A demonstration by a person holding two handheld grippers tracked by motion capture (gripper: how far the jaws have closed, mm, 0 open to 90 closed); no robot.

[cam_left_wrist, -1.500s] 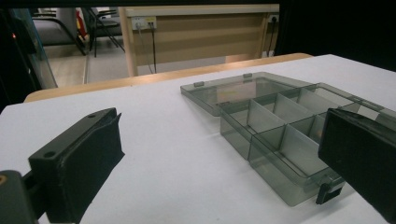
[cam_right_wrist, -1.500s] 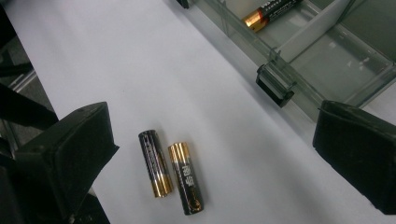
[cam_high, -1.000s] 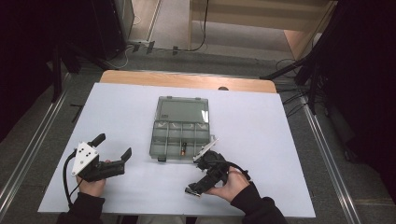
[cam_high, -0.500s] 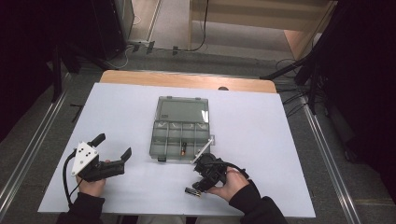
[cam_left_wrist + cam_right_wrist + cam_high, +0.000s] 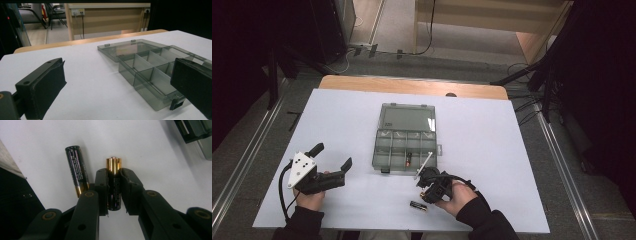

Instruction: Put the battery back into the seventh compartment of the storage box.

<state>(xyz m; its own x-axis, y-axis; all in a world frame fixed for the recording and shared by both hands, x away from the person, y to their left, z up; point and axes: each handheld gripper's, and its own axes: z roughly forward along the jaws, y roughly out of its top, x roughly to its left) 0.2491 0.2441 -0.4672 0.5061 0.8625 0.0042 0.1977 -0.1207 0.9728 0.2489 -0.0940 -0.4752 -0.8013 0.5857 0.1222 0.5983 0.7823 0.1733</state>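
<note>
Black-and-gold cylindrical battery lying on the table (image 5: 77,169): I see fine white print along its black casing, too small to read.
Black-and-gold cylindrical battery clamped between my right gripper's (image 5: 114,192) jaws (image 5: 114,183): small pale print on the black casing, illegible; no brand can be made out.
Smoky transparent plastic compartment box (image 5: 406,137): a small dark mark on its open lid, not readable.
Legible text overall: none.
</note>
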